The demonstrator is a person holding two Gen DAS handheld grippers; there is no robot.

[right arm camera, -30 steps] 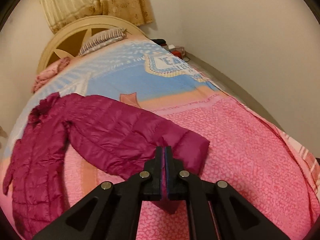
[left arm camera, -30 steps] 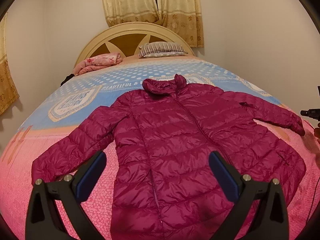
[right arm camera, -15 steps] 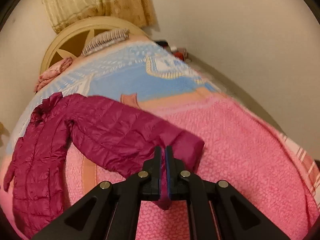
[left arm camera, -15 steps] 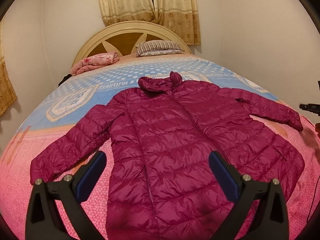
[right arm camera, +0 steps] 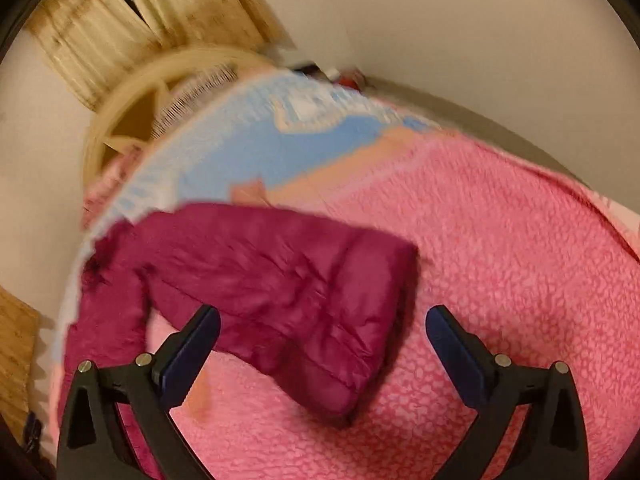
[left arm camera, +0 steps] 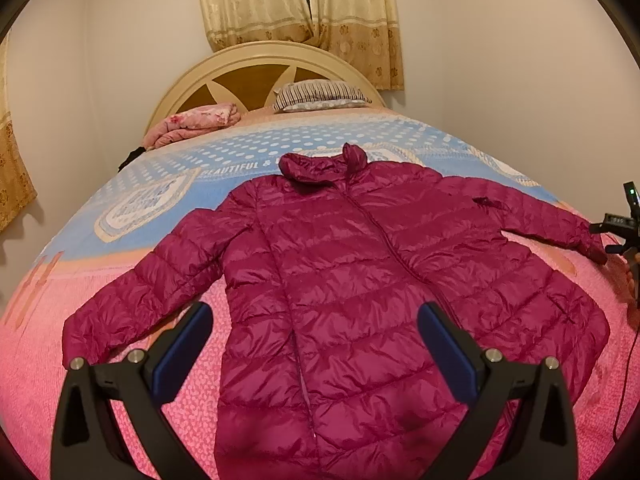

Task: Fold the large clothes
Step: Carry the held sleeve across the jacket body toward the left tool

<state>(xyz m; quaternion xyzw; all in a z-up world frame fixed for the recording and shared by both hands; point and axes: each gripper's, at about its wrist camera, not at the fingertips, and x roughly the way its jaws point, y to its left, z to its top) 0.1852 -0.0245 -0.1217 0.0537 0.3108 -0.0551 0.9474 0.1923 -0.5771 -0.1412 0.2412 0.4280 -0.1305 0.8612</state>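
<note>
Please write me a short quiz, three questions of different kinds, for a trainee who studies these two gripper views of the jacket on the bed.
1. True or false: the left gripper is shut on the jacket.
2. Multiple choice: the jacket's sleeve cuff in the right wrist view lies A) clamped in the right gripper, B) loose on the pink bedspread between open fingers, C) on the pillow.
3. Fill in: the striped pillow rests against the ____.

Key: 1 false; 2 B; 3 headboard.
</note>
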